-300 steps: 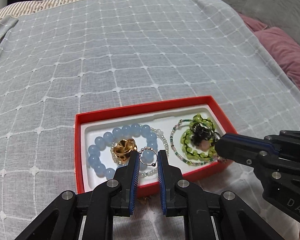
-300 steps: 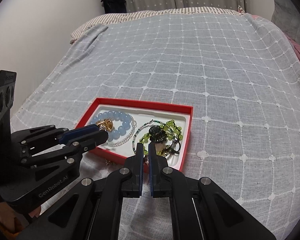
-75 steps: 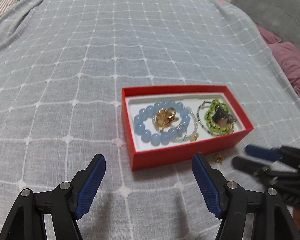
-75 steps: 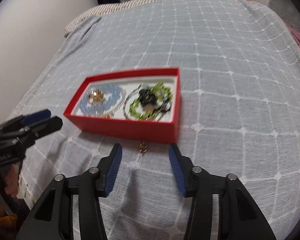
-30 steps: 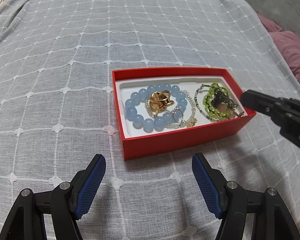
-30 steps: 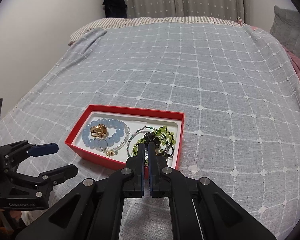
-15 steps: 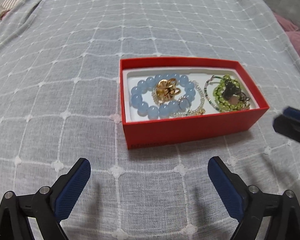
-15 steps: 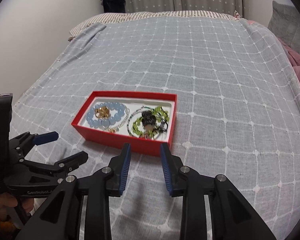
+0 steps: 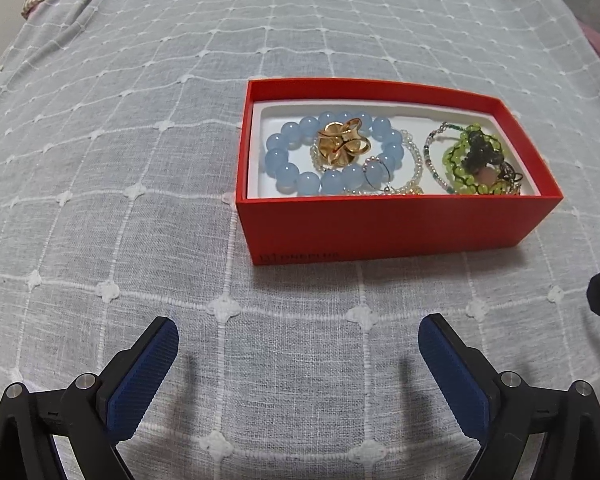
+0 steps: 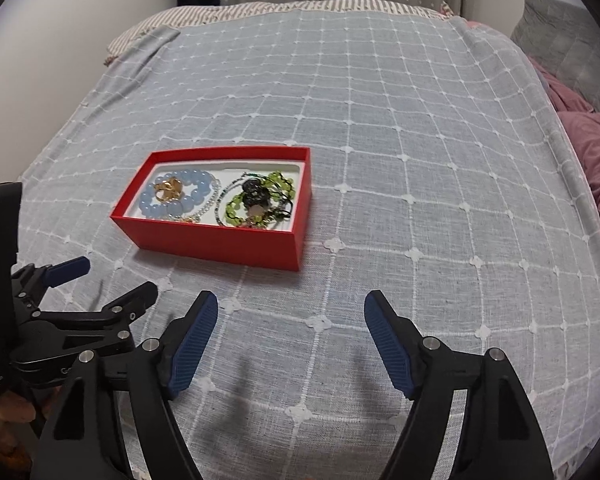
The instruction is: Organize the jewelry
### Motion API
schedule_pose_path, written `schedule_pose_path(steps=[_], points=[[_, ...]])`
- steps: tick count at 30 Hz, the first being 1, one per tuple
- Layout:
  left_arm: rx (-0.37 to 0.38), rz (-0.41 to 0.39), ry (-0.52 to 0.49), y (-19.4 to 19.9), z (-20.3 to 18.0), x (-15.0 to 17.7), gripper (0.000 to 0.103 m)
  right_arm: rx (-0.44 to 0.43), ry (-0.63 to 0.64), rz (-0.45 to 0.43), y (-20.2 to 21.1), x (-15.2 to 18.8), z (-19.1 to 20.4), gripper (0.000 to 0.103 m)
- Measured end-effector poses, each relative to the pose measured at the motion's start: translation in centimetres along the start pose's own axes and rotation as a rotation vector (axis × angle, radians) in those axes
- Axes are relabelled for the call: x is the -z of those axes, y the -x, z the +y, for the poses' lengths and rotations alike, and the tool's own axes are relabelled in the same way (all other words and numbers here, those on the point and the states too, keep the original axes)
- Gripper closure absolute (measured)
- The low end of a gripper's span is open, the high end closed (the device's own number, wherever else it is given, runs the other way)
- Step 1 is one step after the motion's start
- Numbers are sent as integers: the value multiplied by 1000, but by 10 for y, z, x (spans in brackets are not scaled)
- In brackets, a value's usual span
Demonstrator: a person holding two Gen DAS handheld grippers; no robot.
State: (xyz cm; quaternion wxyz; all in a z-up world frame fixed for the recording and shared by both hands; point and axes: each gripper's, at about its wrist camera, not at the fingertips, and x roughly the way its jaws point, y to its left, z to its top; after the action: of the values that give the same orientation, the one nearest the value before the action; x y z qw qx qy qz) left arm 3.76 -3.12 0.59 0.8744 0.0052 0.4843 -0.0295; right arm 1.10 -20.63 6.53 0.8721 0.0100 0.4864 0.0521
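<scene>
A red box (image 9: 384, 226) with a white lining sits on the grey checked bedspread; it also shows in the right wrist view (image 10: 220, 242). It holds a blue bead bracelet (image 9: 288, 172), a gold ring (image 9: 340, 146), a pearl string (image 9: 410, 178) and a green bead bracelet (image 9: 456, 164) with a dark piece. My left gripper (image 9: 298, 334) is wide open and empty, in front of the box. My right gripper (image 10: 290, 306) is wide open and empty, near the box's front right. The left gripper (image 10: 104, 280) also shows in the right wrist view.
The grey checked bedspread (image 10: 380, 120) covers the whole bed. Pink pillows (image 10: 592, 152) and a grey cushion (image 10: 560, 36) lie at the right. A striped sheet edge (image 10: 260, 8) and curtains are at the far end. A wall is at the left.
My right gripper was shut a second ago and has opened wide. Both grippers have pulled back a little from the box. The small gold piece seen before the box earlier is out of sight.
</scene>
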Motion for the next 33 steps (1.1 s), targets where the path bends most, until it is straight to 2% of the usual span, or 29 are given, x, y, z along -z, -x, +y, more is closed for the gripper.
schedule_pose_path(steps=[16, 33], points=[[-12, -15, -32, 3, -5, 0, 4, 24, -17, 60, -20, 5, -3, 24], [-8, -6, -42, 3, -6, 2, 4, 24, -14, 64, -23, 5, -2, 24]])
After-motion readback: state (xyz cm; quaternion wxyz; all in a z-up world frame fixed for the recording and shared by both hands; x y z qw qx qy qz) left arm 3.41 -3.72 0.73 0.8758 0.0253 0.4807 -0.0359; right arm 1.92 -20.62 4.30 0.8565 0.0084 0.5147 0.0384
